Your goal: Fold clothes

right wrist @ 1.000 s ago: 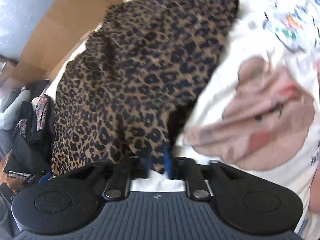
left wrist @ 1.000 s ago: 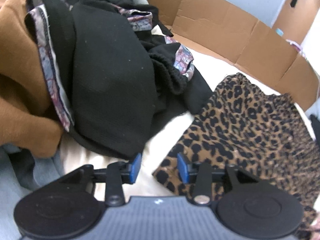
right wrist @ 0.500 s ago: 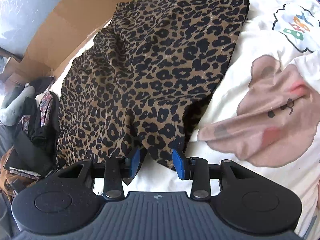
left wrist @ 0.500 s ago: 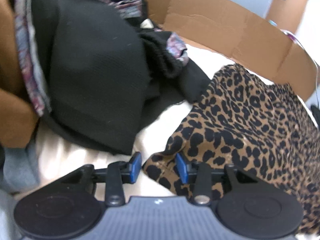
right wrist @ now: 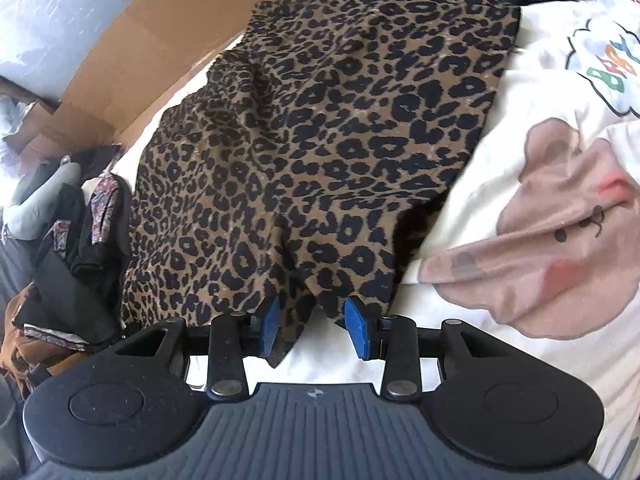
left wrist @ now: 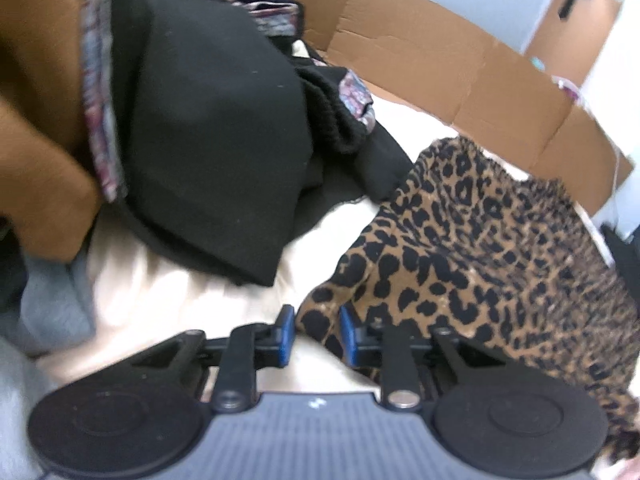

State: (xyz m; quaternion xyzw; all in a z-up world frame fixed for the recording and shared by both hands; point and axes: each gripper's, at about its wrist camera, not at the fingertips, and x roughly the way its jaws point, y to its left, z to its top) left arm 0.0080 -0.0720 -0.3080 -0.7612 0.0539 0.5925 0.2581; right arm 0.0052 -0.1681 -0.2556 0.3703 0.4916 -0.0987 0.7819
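A leopard-print garment lies spread on a cream bed sheet. My left gripper points down at its near corner. The jaws are closing, and the corner sits between the blue pads with a thin gap still showing on the left side. In the right wrist view the same garment stretches away from me. My right gripper stands open over the near hem. A point of cloth hangs beside the left pad. The right pad is clear of the fabric.
A heap of black clothes with paisley trim and a brown garment lie left of the leopard piece. A cardboard wall rings the far side. The sheet's pink cartoon print is on the right, and grey fabric at the near left.
The left gripper shifted onto the leopard corner and rolled a little, and its jaws have narrowed around that corner. The right view went from blurred to still, with the hem staying between its open jaws.
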